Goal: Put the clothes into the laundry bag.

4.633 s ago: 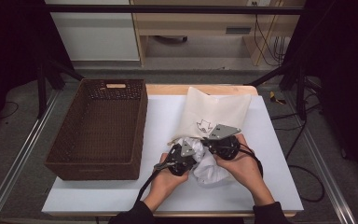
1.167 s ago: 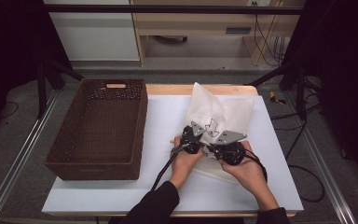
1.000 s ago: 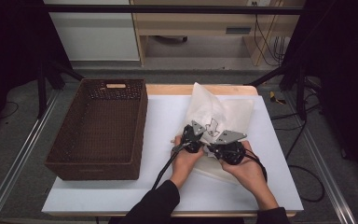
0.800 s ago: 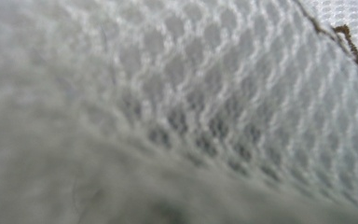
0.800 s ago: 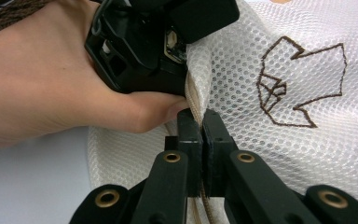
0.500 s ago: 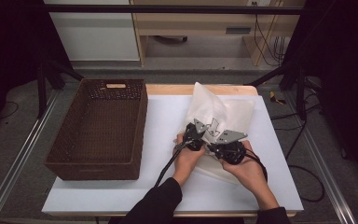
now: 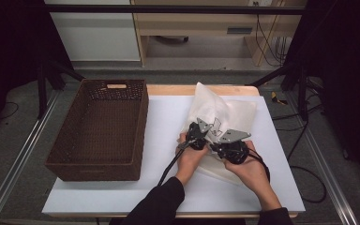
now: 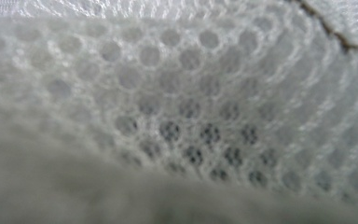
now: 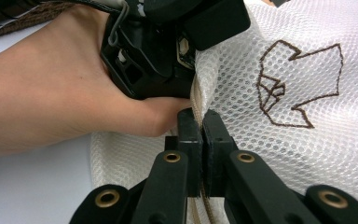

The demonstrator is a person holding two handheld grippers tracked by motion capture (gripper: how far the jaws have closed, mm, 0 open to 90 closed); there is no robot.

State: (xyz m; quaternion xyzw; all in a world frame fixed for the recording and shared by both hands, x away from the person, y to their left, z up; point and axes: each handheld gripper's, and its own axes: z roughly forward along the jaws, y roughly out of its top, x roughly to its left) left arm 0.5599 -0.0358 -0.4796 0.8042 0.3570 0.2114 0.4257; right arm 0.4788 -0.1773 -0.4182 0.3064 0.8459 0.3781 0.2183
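A white mesh bag (image 7: pixel 221 110) with a brown stitched emblem (image 9: pixel 298 84) lies on the white table (image 7: pixel 168 117), its left part pulled up into a peak. Both hands hold their grippers side by side at the bag's near left edge. My right gripper (image 9: pixel 201 127) is shut on the bag's corded edge, and the high view shows it as the right gripper (image 7: pixel 221 145). My left gripper (image 7: pixel 199 136) sits just left of it, its black jaw pressed to the same edge where the left gripper (image 9: pixel 196 51) meets the mesh. Mesh (image 8: pixel 191 93) lies blurred right against the left gripper view.
A dark brown wicker basket (image 7: pixel 103 129) stands open on the left of the table. Cables trail from both grippers toward the front edge. A wooden bench (image 7: pixel 201 28) and black stands lie beyond the table.
Since the oldest frame both hands have shifted away from the front edge and the bag's left part has been raised. Over the last second hardly anything has moved.
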